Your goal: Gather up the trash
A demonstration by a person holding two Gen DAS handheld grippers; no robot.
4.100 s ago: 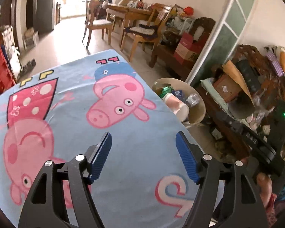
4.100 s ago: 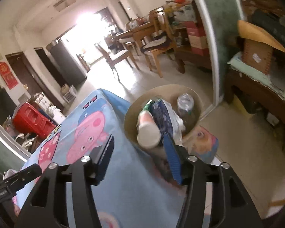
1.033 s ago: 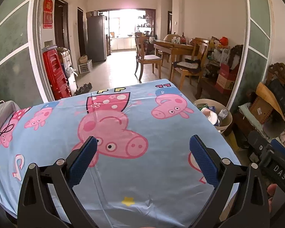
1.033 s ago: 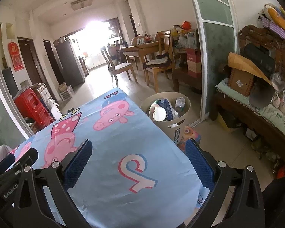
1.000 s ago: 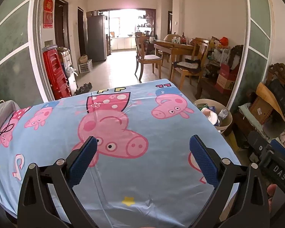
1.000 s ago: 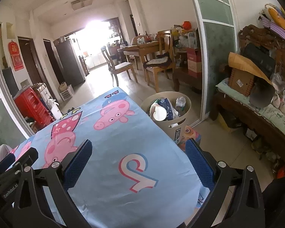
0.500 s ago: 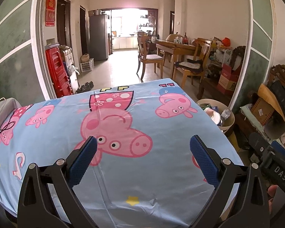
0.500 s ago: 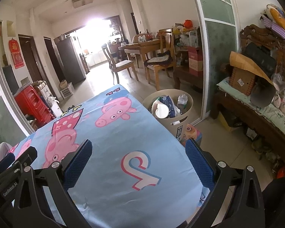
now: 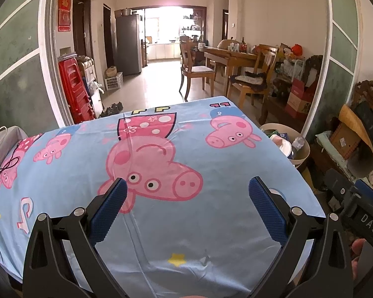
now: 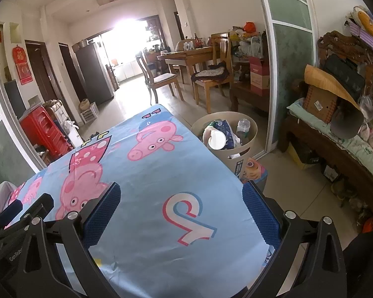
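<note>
1. The left claw (image 9: pixel 186 198) is spread wide with nothing between its blue pads (image 9: pixel 108 209); it hangs above the near end of the desk.
2. The right claw (image 10: pixel 181 211) is also spread wide and holds nothing. In its own view the left claw's black body shows at the lower left edge.
3. The desk is covered by a light blue cloth (image 9: pixel 211 223) printed with pink cartoon pigs; no loose items lie on the cloth in either view.
4. The trash sits in a beige bin (image 10: pixel 246 149) on the floor, just beside the desk's far right corner. In the left view the bin (image 9: pixel 302 152) is partly hidden behind the desk's edge.
5. Inside the bin are a white cup (image 10: pixel 216 139), a clear plastic bottle (image 10: pixel 243 126) and a blue wrapper (image 10: pixel 227 131), piled up to the rim.
6. A colourful box (image 10: pixel 255 171) stands on the floor touching the bin's base.
7. Beyond the desk are wooden chairs (image 9: pixel 195 70), a dining table (image 9: pixel 230 57) and red plastic stools (image 9: pixel 74 92).
</note>
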